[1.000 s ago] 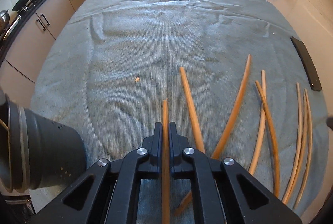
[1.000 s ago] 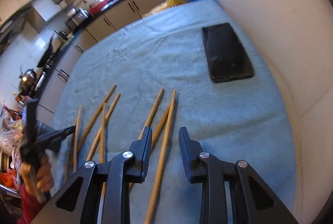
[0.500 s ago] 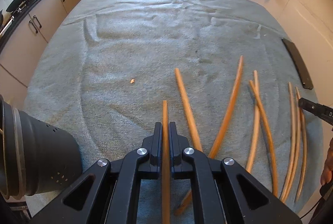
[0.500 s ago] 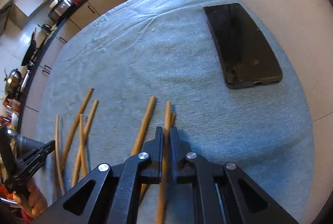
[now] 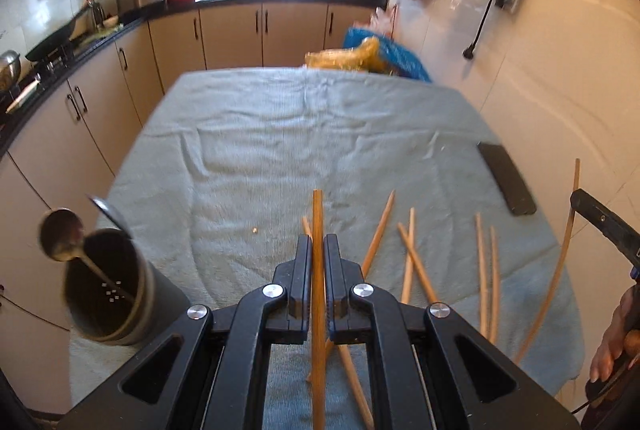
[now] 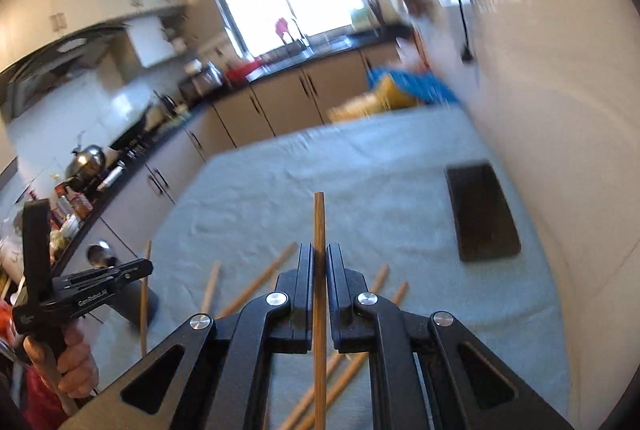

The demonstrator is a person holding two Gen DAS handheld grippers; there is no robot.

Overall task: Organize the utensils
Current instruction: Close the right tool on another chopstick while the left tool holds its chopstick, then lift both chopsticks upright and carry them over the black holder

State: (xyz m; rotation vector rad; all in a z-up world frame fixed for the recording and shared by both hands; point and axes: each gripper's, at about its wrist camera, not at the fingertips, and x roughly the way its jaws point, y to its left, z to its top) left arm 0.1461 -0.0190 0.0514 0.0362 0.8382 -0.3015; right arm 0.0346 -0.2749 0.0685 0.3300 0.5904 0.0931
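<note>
My left gripper (image 5: 317, 250) is shut on a wooden chopstick (image 5: 317, 218) and holds it lifted above the grey-blue cloth (image 5: 280, 134). My right gripper (image 6: 319, 258) is shut on another wooden chopstick (image 6: 319, 218), also lifted. Several more chopsticks (image 5: 408, 254) lie loose on the cloth in front of and to the right of the left gripper. A dark perforated utensil holder (image 5: 102, 290) stands at the cloth's near left corner with a metal spoon (image 5: 60, 236) in it.
A black phone (image 6: 482, 210) lies on the cloth near the right wall, also in the left wrist view (image 5: 508, 182). Blue and yellow bags (image 5: 368, 58) sit at the far edge. Kitchen cabinets (image 5: 120, 78) run along the left and back.
Both grippers have risen and tilted up with their chopsticks, so the kitchen now shows. The right gripper went from open around a chopstick to shut on it.
</note>
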